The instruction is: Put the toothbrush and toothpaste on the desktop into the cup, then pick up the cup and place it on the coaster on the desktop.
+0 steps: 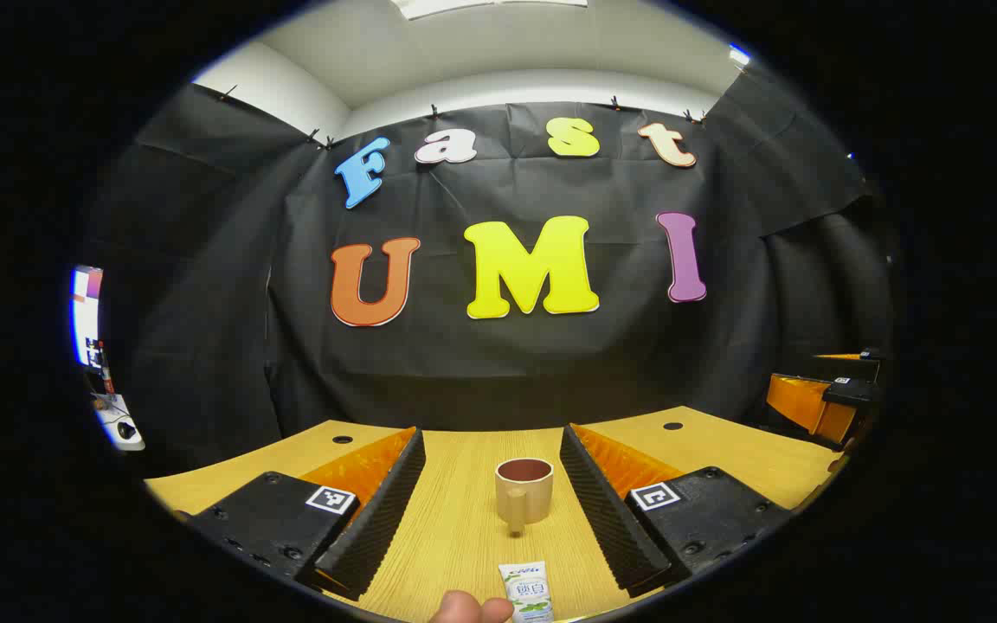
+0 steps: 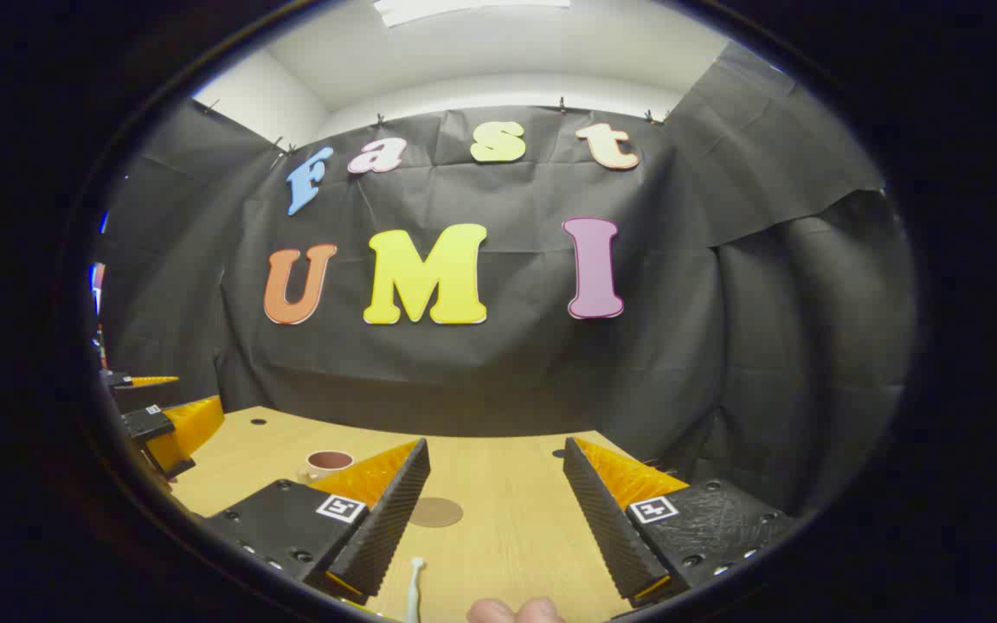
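Observation:
A beige cup [image 1: 524, 491] with a dark inside stands upright on the wooden desktop [image 1: 455, 528], straight ahead between my left gripper's fingers. My left gripper [image 1: 492, 467] is open and holds nothing. A white toothpaste tube [image 1: 527, 592] lies flat at the bottom of the left gripper view, nearer than the cup. In the right gripper view, my right gripper [image 2: 496, 480] is open too. A white toothbrush [image 2: 413, 590] lies at the bottom, by its left finger. A round brown coaster [image 2: 435, 512] rests ahead on the desktop. The cup [image 2: 326, 464] shows at the left, partly behind that finger.
The other gripper [image 1: 827, 400] hangs at the right edge of the left gripper view, and at the left edge [image 2: 157, 424] of the right gripper view. Fingertips of a hand [image 1: 468, 610] show at the bottom. Small dark holes [image 1: 672, 426] mark the desktop's far side.

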Action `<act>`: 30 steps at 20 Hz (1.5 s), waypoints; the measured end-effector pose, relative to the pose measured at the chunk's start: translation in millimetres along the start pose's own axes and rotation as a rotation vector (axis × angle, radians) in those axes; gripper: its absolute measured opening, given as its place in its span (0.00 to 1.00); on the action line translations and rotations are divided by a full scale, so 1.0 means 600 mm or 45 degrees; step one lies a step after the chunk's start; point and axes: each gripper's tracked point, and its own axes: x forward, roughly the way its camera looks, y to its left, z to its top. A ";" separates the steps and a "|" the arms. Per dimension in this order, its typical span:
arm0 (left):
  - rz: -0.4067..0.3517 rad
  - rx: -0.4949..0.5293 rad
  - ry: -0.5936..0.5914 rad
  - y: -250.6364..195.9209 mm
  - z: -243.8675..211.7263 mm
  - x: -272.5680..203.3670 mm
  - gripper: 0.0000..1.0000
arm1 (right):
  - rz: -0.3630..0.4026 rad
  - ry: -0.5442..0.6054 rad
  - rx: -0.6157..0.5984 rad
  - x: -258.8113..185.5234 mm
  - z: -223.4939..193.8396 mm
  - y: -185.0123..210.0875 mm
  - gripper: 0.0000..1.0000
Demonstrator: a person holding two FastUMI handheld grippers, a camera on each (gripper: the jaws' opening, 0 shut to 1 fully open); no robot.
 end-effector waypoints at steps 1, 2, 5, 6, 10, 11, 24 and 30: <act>-0.003 0.002 -0.001 -0.003 0.001 0.000 0.99 | -0.003 0.001 -0.001 -0.001 -0.002 -0.002 0.96; -0.004 0.002 -0.002 -0.004 0.002 0.000 0.99 | -0.007 0.000 0.000 -0.001 0.000 -0.002 0.96; -0.012 0.001 -0.002 -0.007 0.002 0.002 0.99 | -0.023 -0.003 -0.005 -0.002 0.002 -0.006 0.94; -0.015 0.005 -0.003 -0.007 0.003 0.003 0.99 | -0.030 -0.005 -0.013 -0.002 0.003 -0.007 0.94; -0.021 0.005 -0.004 -0.013 0.004 0.002 0.99 | -0.043 -0.014 -0.023 -0.004 0.007 -0.010 0.94; -0.022 0.004 -0.004 -0.015 0.003 0.003 0.99 | -0.049 -0.010 -0.027 -0.005 0.007 -0.012 0.94; -0.045 0.006 0.116 -0.034 -0.039 -0.006 0.99 | -0.057 0.044 -0.021 -0.014 -0.019 -0.027 0.94; -0.073 -0.029 0.352 -0.052 -0.141 -0.048 1.00 | -0.039 0.159 0.010 -0.022 -0.086 -0.031 0.94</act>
